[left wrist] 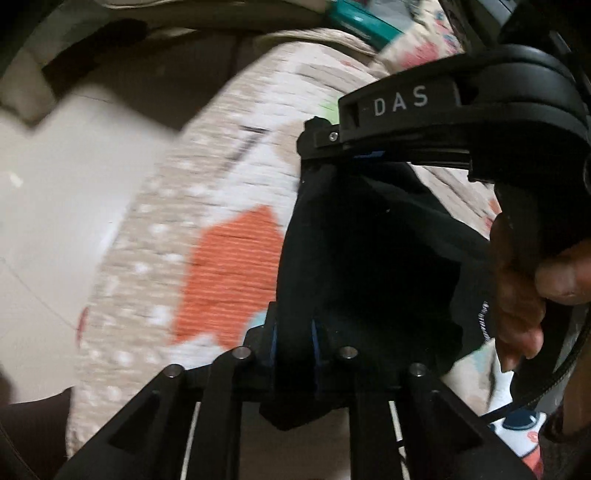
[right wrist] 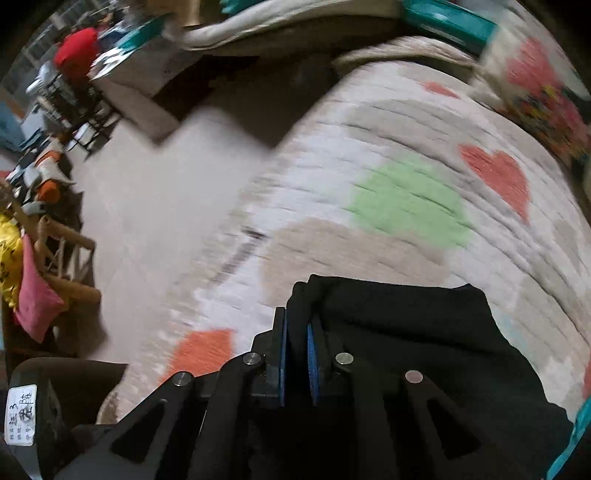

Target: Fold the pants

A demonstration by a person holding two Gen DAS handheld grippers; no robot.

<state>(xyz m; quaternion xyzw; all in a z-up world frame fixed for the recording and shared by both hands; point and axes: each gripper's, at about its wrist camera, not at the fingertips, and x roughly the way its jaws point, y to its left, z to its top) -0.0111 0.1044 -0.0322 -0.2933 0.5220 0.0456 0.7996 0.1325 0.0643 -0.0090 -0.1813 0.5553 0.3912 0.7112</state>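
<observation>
Motion blur smears the quilt (left wrist: pixel 207 206) and floor (left wrist: pixel 48 206) in both wrist views, so their patterns read only as soft patches of orange, green and beige. In the left view the black pants (left wrist: pixel 369 258) show as a dark mass with no seams or legs to tell apart, and the lower end is lost behind the left gripper (left wrist: pixel 293 345). Its two blue-padded fingers stand close together with black cloth pinched between them; the pants rise from the pads toward 1 o'clock. At 2 o'clock the right gripper (left wrist: pixel 406 122), marked "DAS", crosses the view, its tip end also pressed into the cloth, though its pads are hidden there. A hand (left wrist: pixel 524 280) wraps that tool's handle at 3 o'clock, cut off by the edge.

In the right view the right gripper (right wrist: pixel 297 354) has its blue pads nearly together, clamped on a fold of the pants (right wrist: pixel 406 332). The cloth spreads from the pads toward 3 and 4 o'clock, draping over the right finger's linkage and hiding it partly; how much cloth hangs below cannot be told. Beyond, the quilt (right wrist: pixel 388 155) fills the view from 12 to 3 o'clock, with a green circle and a red heart. A teal box (right wrist: pixel 450 18) lies at 1 o'clock, clipped by the rim. At 9 o'clock stands a wooden chair (right wrist: pixel 62 258) with pink cloth (right wrist: pixel 37 299) on it, and at 10 o'clock a blurred clutter of furniture and a red item too indistinct to name. A handwritten label (right wrist: pixel 21 413) sits at 8 o'clock.
</observation>
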